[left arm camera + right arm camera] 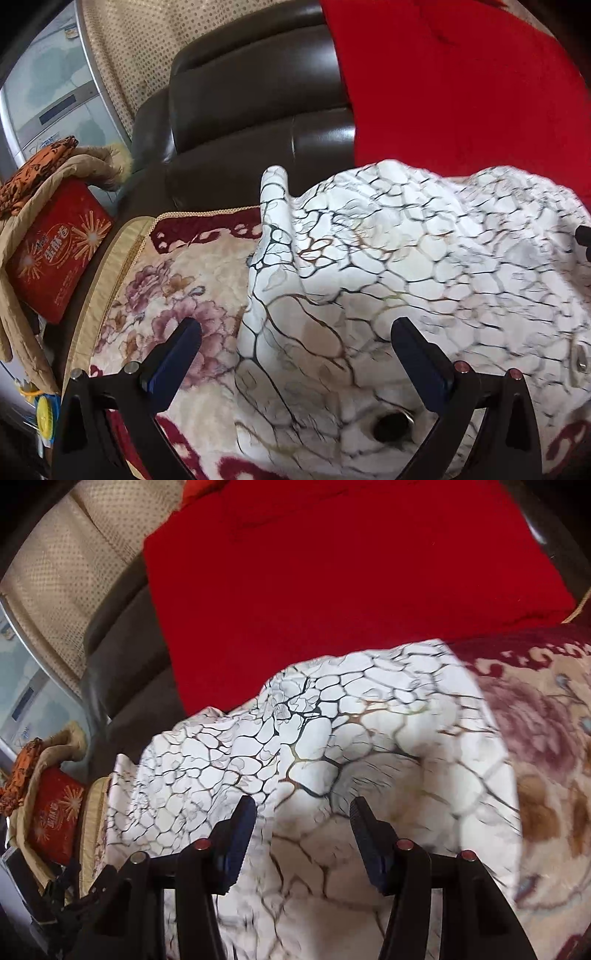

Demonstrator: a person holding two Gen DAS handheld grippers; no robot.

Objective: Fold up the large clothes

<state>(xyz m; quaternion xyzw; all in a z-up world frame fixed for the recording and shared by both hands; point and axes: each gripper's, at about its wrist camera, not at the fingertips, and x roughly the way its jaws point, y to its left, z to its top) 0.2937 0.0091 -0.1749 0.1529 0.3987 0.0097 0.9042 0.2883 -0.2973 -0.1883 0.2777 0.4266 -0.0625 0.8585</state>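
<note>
A: We hover the left gripper (295, 343) and right gripper (303, 823), jaws open and empty, over the crackle-print garment (406, 277) bunched on the floral sofa cover (155, 288).

B: Step: picking edges, we judge. Next, pinch one layer.

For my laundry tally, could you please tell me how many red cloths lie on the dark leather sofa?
1: a plain red cloth draped over the dark leather sofa backrest, behind the white crackle-patterned garment. Others may lie hidden beneath that garment.
</note>
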